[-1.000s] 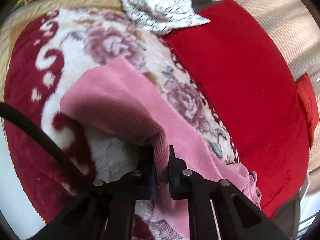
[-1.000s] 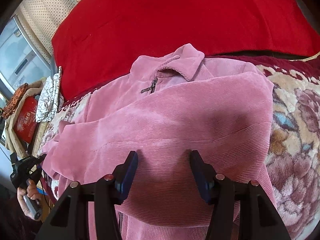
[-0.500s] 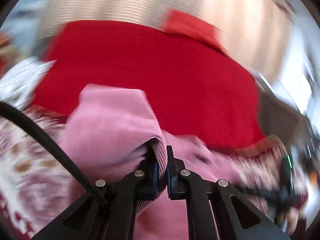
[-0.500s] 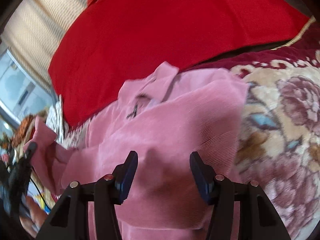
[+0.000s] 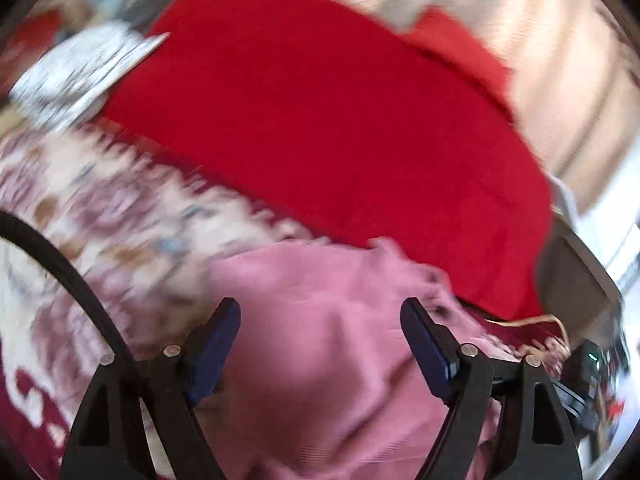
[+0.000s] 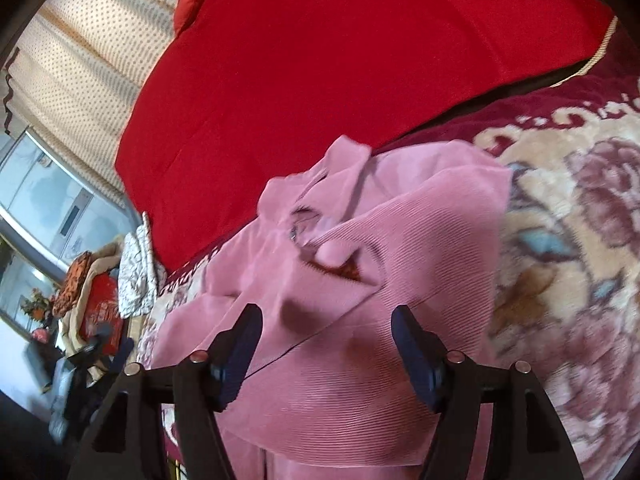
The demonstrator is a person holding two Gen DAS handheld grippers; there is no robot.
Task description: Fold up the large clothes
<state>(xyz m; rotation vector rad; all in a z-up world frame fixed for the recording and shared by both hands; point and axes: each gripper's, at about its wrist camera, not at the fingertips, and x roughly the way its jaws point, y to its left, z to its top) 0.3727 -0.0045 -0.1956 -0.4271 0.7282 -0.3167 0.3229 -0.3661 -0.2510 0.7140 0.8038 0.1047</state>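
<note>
Both jaws spread, empty — pink garment [image 6: 360, 300] below them on the bed [image 6: 580, 240]; smooth flat before re-pinching its edge.

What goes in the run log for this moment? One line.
left gripper: open | right gripper: open | pink corduroy zip jacket: lying part-folded on floral plush blanket
</note>
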